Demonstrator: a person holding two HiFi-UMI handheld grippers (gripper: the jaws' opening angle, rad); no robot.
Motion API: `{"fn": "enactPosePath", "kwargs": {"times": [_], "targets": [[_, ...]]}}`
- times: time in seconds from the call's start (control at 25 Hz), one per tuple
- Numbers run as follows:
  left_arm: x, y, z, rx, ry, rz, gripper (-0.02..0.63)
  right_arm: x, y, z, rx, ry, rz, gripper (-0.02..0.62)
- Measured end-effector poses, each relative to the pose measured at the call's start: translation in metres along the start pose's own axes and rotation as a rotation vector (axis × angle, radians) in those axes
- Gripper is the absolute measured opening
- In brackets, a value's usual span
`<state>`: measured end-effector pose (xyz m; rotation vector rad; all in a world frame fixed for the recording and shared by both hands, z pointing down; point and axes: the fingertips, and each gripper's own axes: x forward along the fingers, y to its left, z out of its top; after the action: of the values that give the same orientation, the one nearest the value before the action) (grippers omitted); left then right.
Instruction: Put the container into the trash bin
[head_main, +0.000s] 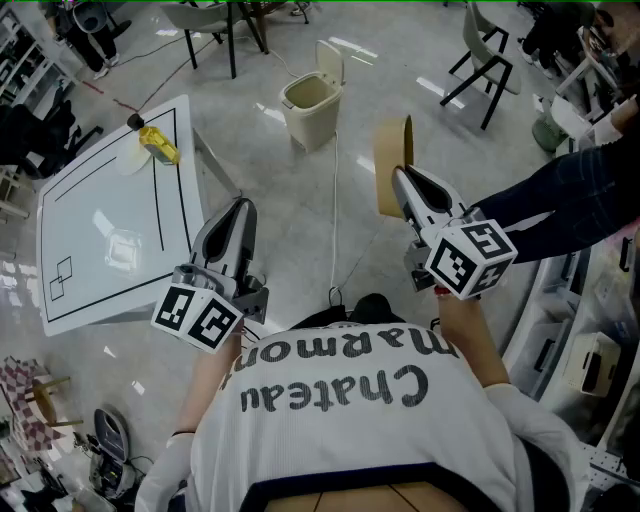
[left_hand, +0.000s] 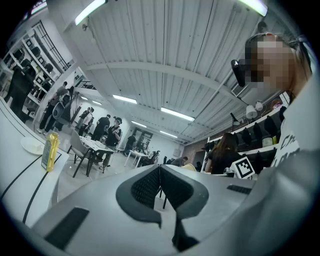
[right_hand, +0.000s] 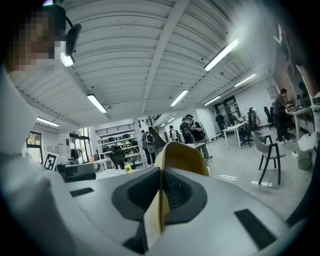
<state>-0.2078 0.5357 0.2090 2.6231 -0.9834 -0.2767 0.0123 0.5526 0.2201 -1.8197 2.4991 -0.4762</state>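
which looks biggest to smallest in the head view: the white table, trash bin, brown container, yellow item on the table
1. table, clearly largest
2-3. trash bin and container: about alike; the container is held nearer the camera, so I won't rank them
4. yellow item, smallest

Glossy pale floor (head_main: 300, 220); white table (head_main: 90, 200) at left; dark chairs (head_main: 490, 60) beyond; strip lights (left_hand: 177, 114) on ribbed ceiling

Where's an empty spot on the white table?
The white table is bare across its middle, from the yellow bottle and plate at the far corner down to the edge by the left tool. The floor around the trash bin is open too. That corner is crowded.
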Motion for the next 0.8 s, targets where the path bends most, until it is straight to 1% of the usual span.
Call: {"fn": "enactPosePath", "kwargs": {"times": [0.2, 0.44, 0.56, 0.72, 0.8], "targets": [[-0.008, 0.000, 0.005, -0.001, -0.003, -0.010, 0.025, -0.002, 0.009, -0.003, 0.001, 0.005, -0.015, 0.043], [-0.014, 0.003, 0.001, -0.003, 0.006, -0.016, 0.025, -0.004, 0.008, -0.007, 0.094, -0.011, -0.033, 0.043], [-0.007, 0.013, -0.007, -0.015, 0.047, 0.009, 0.025, 0.007, 0.004, -0.008, 0.110, 0.001, -0.028, 0.043], [0.016, 0.032, -0.022, -0.043, 0.141, 0.033, 0.023, 0.034, -0.011, -0.006, 0.084, 0.032, -0.019, 0.043], [0.033, 0.040, -0.020, -0.037, 0.137, 0.041, 0.025, 0.052, -0.023, 0.000, 0.075, 0.040, -0.006, 0.043]]}}
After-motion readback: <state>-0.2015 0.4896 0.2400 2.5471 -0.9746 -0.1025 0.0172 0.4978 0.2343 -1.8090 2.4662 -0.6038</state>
